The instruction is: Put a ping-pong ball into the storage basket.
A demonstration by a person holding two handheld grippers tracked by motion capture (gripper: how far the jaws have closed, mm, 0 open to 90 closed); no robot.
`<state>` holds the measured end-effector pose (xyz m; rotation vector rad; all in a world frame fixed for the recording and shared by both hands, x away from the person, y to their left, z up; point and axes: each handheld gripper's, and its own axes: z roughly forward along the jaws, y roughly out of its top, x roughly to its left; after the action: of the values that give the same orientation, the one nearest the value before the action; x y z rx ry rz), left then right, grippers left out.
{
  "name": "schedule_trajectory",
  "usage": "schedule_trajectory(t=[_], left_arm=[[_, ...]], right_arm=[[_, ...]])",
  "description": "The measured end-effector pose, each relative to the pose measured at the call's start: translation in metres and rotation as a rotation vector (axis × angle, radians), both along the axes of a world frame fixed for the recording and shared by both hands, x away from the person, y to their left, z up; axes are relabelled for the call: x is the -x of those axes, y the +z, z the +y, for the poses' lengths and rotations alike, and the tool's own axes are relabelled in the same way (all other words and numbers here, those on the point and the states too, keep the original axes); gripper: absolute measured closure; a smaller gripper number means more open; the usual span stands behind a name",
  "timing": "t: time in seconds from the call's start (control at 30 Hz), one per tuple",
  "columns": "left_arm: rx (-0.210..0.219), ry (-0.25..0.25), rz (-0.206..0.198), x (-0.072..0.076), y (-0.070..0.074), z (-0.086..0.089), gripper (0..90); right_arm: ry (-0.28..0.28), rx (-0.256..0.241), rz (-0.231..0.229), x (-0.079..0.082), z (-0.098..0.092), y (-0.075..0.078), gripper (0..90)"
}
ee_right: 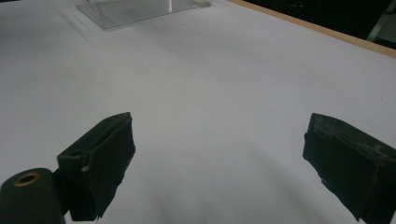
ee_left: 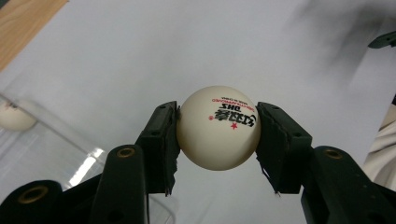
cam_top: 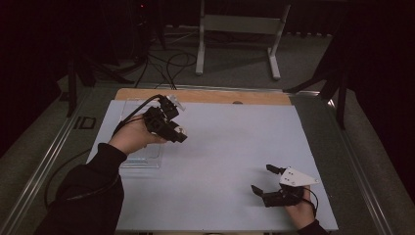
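White round ball [ee_left: 217, 127] between jaws

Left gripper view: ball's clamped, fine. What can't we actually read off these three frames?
- Ball: print reads upside down in the left gripper view; small red line too fine to read.
- Second ball in the clear tray: blurred, partly cut by the frame edge.
- High view: held ball is hidden behind the left gripper and hand.
- Right gripper, open: its jaw tips are cut off by the bottom edge of its own view.

L tongs [cam_top: 177, 131] raised over clear tray [cam_top: 147, 159], ball [cam_top: 181, 130] gripped; R tongs [cam_top: 264, 180] spread wide, low on white mat [cam_top: 230, 147].
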<state>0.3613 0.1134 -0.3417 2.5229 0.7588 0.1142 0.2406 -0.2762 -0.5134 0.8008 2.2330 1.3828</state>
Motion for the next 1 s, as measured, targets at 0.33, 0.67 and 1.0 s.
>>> schedule_trajectory(t=[0.33,0.67,1.0], left_arm=[[0.006,0.041,-0.007,0.001,0.004,0.021,52.3],[-0.012,0.108,-0.013,0.003,0.007,0.047,52.2],[-0.006,0.202,-0.027,-0.003,0.001,0.065,52.2]], right_arm=[[-0.002,0.001,0.001,0.0,0.0,0.0,8.7],[-0.003,0.002,0.003,0.0,0.0,0.0,8.7],[-0.003,0.004,0.005,0.0,0.001,0.0,8.7]])
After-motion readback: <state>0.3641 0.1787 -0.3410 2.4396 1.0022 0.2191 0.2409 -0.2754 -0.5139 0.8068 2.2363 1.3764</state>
